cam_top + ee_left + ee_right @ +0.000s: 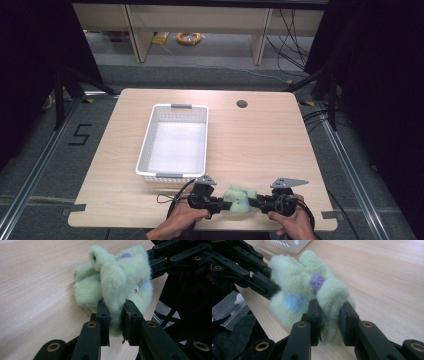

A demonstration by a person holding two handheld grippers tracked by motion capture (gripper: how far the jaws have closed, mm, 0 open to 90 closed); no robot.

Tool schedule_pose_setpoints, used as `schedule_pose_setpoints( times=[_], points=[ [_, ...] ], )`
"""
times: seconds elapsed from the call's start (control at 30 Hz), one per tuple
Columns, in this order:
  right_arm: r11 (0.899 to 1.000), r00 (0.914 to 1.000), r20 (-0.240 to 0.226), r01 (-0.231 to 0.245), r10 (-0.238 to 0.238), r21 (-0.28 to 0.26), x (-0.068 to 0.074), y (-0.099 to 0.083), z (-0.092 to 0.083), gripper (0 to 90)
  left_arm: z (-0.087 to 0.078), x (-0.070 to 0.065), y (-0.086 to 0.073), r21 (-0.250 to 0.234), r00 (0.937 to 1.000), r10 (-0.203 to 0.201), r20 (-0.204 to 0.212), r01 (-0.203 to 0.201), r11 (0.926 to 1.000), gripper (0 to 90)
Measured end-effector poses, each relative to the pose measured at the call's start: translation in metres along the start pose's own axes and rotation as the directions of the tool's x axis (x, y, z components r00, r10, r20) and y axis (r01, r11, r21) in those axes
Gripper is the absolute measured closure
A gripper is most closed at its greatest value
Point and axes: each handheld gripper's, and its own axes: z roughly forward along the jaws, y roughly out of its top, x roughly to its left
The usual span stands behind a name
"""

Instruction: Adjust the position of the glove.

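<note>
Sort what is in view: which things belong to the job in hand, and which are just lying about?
In the job: green fuzzy cloth, left gripper and right gripper, both pinching it; probably the white basket.

Lying about: yellow cable coil on the floor; table hole.

A pale green fuzzy sock [238,201] is sitting bunched up at the near edge of the desk [260,145], just off the near right corner of the white basket [175,141]. Its fleece is folding into thick, soft lobes, one of them curling up into a rolled tip. A purple dot [317,281] and a light blue dot [292,301] are showing on the pile. Both ends are being pinched between black fingers [103,315].
</note>
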Motion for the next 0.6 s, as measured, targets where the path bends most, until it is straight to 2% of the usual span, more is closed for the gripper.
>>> schedule_pose_setpoints(
  times=[0.03, 0.07, 0.27, 0.3, 0.37, 0.47, 0.5, 0.53, 0.57, 0.6],
  points=[
    [1.000, 0.9998, -0.012, 0.013, -0.013, -0.009, -0.001, 0.000, 0.001, 73.8, 0.000, -0.001, 0.000, -0.015, 0.9999, 0.001, -0.015, -0.001, 0.9999, 76.5],
    [0.999, 0.9995, -0.011, 0.029, -0.030, -0.022, -0.002, 0.000, 0.001, 73.8, -0.001, -0.001, 0.000, -0.010, 0.9999, 0.003, -0.013, -0.003, 0.9999, 76.5],
    [0.999, 0.9994, -0.019, 0.030, -0.030, -0.034, -0.001, 0.001, 0.000, 73.8, -0.004, -0.002, 0.002, -0.010, 0.9998, 0.005, -0.017, -0.005, 0.9999, 76.6],
    [0.999, 0.9992, -0.021, 0.034, -0.034, -0.042, -0.001, 0.002, 0.000, 73.8, -0.008, -0.003, 0.003, 0.023, 0.9990, 0.014, -0.043, -0.013, 0.9996, 76.6],
    [0.998, 0.9988, -0.028, 0.038, -0.039, -0.048, 0.000, 0.002, 0.000, 73.7, -0.007, -0.002, 0.002, -0.013, 0.9998, -0.001, -0.018, 0.001, 0.9999, 76.5],
    [0.998, 0.9991, -0.009, 0.040, -0.041, -0.050, 0.002, 0.002, -0.001, 73.7, -0.009, -0.002, 0.002, -0.011, 0.9999, 0.004, -0.011, -0.004, 0.9999, 76.5],
    [0.998, 0.9990, -0.014, 0.041, -0.042, -0.049, 0.003, 0.002, -0.001, 73.8, -0.012, -0.003, 0.002, -0.007, 0.9996, 0.009, -0.027, -0.010, 0.9999, 76.5],
    [0.998, 0.9990, -0.014, 0.041, -0.042, -0.049, 0.003, 0.002, -0.001, 73.8, -0.012, -0.003, 0.002, -0.007, 0.9996, 0.009, -0.027, -0.010, 0.9999, 76.5],
    [0.999, 0.9995, -0.030, 0.011, -0.012, -0.041, 0.005, 0.002, 0.000, 73.7, -0.012, -0.004, 0.002, -0.008, 0.9995, 0.009, -0.029, -0.010, 0.9999, 76.5],
    [0.999, 0.9994, -0.029, 0.015, -0.016, -0.042, 0.006, 0.002, 0.000, 73.7, -0.013, -0.003, 0.001, -0.016, 0.9998, 0.007, -0.016, -0.008, 0.9998, 76.5]
  ],
)
